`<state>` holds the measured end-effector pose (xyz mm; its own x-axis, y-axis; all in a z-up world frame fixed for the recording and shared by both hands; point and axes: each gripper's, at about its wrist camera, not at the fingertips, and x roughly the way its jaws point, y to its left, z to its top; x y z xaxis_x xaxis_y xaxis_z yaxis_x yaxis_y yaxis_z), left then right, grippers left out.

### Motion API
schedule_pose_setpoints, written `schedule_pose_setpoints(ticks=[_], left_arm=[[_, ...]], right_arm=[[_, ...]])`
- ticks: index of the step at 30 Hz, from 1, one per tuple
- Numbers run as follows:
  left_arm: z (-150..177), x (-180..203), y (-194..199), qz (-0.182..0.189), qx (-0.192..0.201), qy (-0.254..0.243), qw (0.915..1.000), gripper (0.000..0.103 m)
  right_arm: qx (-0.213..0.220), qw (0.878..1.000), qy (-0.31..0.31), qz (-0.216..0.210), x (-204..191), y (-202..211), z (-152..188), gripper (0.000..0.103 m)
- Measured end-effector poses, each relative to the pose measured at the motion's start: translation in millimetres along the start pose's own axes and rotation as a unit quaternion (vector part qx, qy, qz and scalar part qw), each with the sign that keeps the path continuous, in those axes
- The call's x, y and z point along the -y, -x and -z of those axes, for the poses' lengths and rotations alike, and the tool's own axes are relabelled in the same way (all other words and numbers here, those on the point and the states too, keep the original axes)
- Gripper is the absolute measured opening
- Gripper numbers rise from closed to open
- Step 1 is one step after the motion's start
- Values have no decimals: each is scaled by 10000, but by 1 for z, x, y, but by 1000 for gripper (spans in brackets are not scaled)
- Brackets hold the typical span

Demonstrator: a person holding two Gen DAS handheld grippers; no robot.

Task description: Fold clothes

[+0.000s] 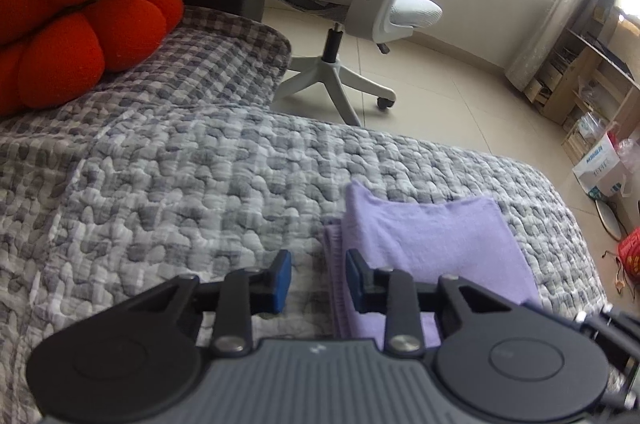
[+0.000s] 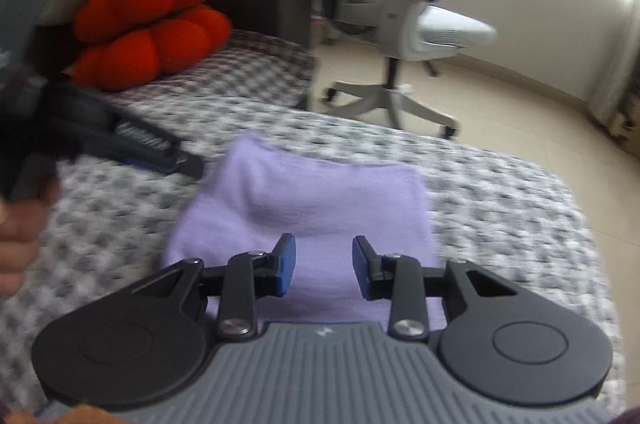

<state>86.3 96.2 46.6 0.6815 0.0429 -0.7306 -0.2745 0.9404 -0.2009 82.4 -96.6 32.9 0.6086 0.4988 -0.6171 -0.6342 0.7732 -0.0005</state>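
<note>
Lilac knit cloth (image 2: pixel 304 207) is seen folded into a compact rectangle on a grey-and-white checked quilt (image 1: pixel 180 175), near the quilt's right-hand edge where the covered surface drops away to a pale tiled floor (image 1: pixel 440 83). In the left wrist view the same garment (image 1: pixel 432 240) lies partly under the right finger of the left gripper (image 1: pixel 318 278); a thinner lilac layer is visible at its left border, running between the two blue pads. The left gripper's jaws are held moderately apart and nothing is clamped between them. The right gripper (image 2: pixel 324 266) is positioned low over the near portion of the folded garment, its jaws likewise spread to a moderate gap, with cloth seen beneath and between the pads but not pinched. Whether the pads are touching the fabric cannot be determined. In the right wrist view the left gripper's body (image 2: pixel 132 139) is recorded at upper left, blurred, its tip just beside the garment's far left corner, and part of a hand (image 2: pixel 20 236) gripping its handle is noted at the frame edge. Red lobed cushions (image 1: pixel 80 15) are stacked at the far left of the quilt. A white office chair (image 1: pixel 384 3) stands on the floor beyond, well apart from the garment. Wooden shelving (image 1: pixel 592 79) is noted along the far right wall.
</note>
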Motion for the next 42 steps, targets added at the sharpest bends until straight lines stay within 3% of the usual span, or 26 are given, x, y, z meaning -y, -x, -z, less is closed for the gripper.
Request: schedule_pose_setpoints(ticks=[3, 6, 8, 10, 15, 18, 19, 23, 24, 29, 31, 36, 42], left_arm=[[-5, -12, -2, -38, -31, 154, 9999, 30], [-5, -19, -4, 35, -139, 286, 9995, 30], [-6, -23, -6, 85, -211, 373, 9990, 30], [-6, -27, -7, 135, -283, 461, 9984, 30], [-7, -35, -10, 239, -402, 615, 9970, 30], [-7, -37, -12, 317, -461, 670, 9962, 30], [-7, -37, -12, 357, -483, 699, 9957, 30], [-7, -38, -14, 417, -545, 701, 9952, 30], [-7, -38, -14, 451, -567, 696, 9949, 30], [-3, -48, -20, 996, -724, 1287, 9840, 32], [-2, -52, -22, 1215, -786, 1524, 9777, 42], [3, -59, -28, 1692, -887, 2075, 9594, 48], [8, -42, -32, 2142, -932, 2111, 9491, 52]], right_arm=[[117, 9983, 434, -380, -24, 1, 3, 36], [171, 9953, 812, -503, -48, -4, 4, 37], [167, 9935, 986, -542, -61, -10, 5, 47], [148, 9915, 1191, -506, -71, -16, 7, 53], [-154, 9886, 1496, 15, -82, -40, 13, 54], [-34, 9867, 1621, 97, -84, -43, 17, 54], [-12, 9859, 1672, 123, -85, -43, 18, 52], [-46, 9851, 1704, 207, -85, -42, 16, 24], [-22, 9876, 1559, 187, -81, -40, 13, 22], [233, 9932, 1142, 18, -60, -26, 2, 19], [279, 9934, 1116, -2, -56, -24, 1, 19], [321, 9954, 905, -60, -51, -22, -3, 19], [408, 9936, 1049, -78, -54, -18, -1, 19]])
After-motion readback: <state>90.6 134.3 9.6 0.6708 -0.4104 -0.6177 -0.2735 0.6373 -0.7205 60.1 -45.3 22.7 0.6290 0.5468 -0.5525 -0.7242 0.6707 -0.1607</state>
